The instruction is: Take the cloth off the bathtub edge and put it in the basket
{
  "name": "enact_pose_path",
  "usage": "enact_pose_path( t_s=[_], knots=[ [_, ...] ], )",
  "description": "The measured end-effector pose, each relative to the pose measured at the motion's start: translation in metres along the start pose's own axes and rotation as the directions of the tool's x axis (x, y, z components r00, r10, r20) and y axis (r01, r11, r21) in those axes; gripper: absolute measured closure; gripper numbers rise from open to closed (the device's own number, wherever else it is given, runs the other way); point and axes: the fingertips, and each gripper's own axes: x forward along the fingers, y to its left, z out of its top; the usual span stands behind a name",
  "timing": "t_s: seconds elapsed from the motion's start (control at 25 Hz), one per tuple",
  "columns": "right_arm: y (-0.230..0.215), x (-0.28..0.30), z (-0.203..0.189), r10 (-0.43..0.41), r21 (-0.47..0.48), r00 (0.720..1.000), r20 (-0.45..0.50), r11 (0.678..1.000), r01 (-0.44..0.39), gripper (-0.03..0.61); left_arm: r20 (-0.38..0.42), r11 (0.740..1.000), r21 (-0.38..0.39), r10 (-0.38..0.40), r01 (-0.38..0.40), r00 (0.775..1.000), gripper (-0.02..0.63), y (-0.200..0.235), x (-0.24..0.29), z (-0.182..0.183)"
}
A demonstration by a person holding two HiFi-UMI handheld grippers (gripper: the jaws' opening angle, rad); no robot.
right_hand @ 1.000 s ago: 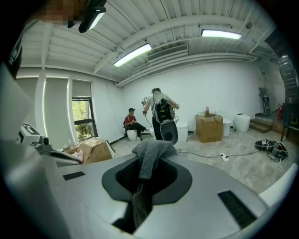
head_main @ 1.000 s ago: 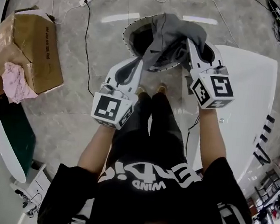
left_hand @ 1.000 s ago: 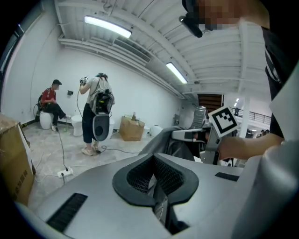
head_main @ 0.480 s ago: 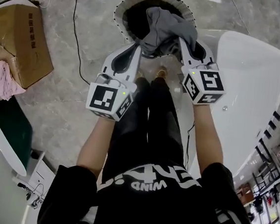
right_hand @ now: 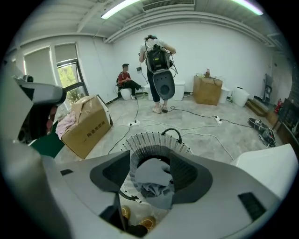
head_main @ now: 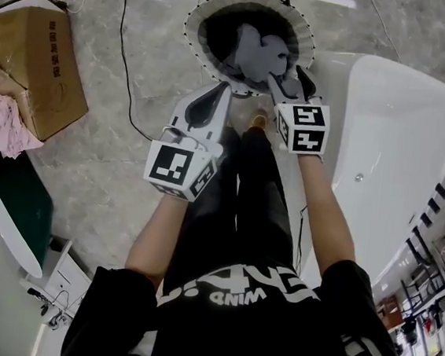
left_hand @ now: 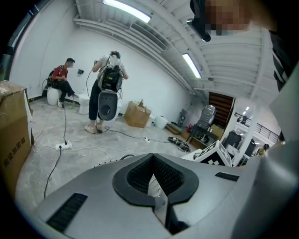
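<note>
Cloth (head_main: 261, 55) lies in basket (head_main: 197, 30) just below & ahead of our R gripper (head_main: 290, 79), whose jaws have just been opening & stand wide; cloth maybe brushes one jaw. Our L gripper (head_main: 215, 101), beside it, is closed, empty.

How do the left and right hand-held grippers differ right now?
The left hand-held gripper is shut and empty, beside the basket rim; the right hand-held gripper has just been opening, jaws apart above the cloth in the basket. Both point toward the basket.

Open floor rings the basket (head_main: 189, 32); bathtub (head_main: 401, 129) flanks it.
</note>
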Motion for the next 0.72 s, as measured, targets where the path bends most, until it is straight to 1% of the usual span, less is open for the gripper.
enact_pose_path(
  t_s=[0.16, 0.24, 0.36, 0.48, 0.52, 0.68, 0.72],
  knots=[
    [0.006, -0.005, 0.006, 0.009, -0.013, 1.0, 0.012, 1.0, -0.009, 0.344, -0.011, 1.0, -0.007, 0.004, -0.004, 1.0, 0.603, -0.002, -0.005, -0.002],
    [0.008, -0.014, 0.014, 0.016, -0.009, 0.999, 0.032, 1.0, -0.015, 0.344, -0.01, 1.0, -0.004, 0.003, -0.003, 1.0, 0.603, -0.005, -0.009, 0.002],
    [0.011, -0.034, 0.04, 0.033, -0.014, 0.995, 0.095, 0.999, -0.032, 0.344, 0.007, 1.0, 0.008, -0.001, 0.001, 1.0, 0.603, -0.011, -0.014, 0.018],
    [0.023, -0.078, 0.076, 0.067, -0.03, 0.98, 0.189, 0.998, -0.062, 0.346, 0.026, 0.999, 0.032, -0.02, 0.019, 0.999, 0.603, -0.027, -0.027, 0.041],
    [0.027, -0.096, 0.089, 0.078, -0.036, 0.971, 0.227, 0.997, -0.071, 0.361, 0.033, 0.999, 0.04, -0.026, 0.025, 0.999, 0.603, -0.034, -0.033, 0.05],
    [0.044, -0.179, 0.14, 0.1, -0.063, 0.926, 0.365, 0.995, -0.082, 0.516, 0.059, 0.996, 0.075, -0.058, 0.053, 0.997, 0.603, -0.067, -0.06, 0.088],
    [0.048, -0.198, 0.151, 0.103, -0.072, 0.913, 0.396, 0.994, -0.08, 0.543, 0.069, 0.994, 0.087, -0.069, 0.063, 0.995, 0.603, -0.075, -0.067, 0.098]
  ],
)
